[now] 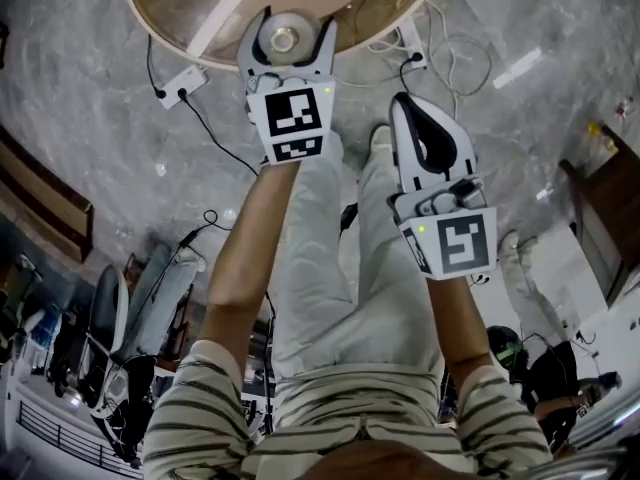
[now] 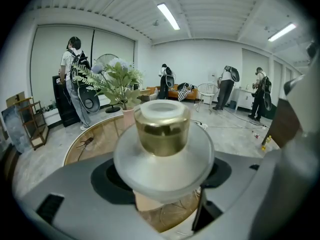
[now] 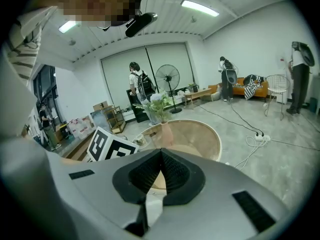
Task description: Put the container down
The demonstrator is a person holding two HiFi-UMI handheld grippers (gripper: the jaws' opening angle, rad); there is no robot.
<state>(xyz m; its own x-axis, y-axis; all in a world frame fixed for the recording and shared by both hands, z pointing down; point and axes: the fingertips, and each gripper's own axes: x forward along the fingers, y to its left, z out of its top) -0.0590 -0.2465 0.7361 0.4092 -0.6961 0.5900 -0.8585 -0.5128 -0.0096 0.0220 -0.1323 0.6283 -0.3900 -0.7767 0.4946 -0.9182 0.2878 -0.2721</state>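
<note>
A small frosted container (image 2: 162, 154) with a gold band and a pale cap sits between the jaws of my left gripper (image 1: 284, 40), which is shut on it. In the head view the container (image 1: 284, 39) hangs over the near edge of a round wooden table (image 1: 180, 8). My right gripper (image 1: 425, 133) is lower and to the right, off the table and above the grey floor, shut with nothing between its black pads (image 3: 172, 171). The right gripper view also shows the table (image 3: 200, 134) and a potted plant (image 3: 159, 109) on it.
A white strip (image 1: 225, 8) lies on the table top. Power strips and cables (image 1: 180, 86) trail over the floor round the table. Several people stand far off in the room, with a fan (image 3: 167, 81), shelves and a sofa along the walls.
</note>
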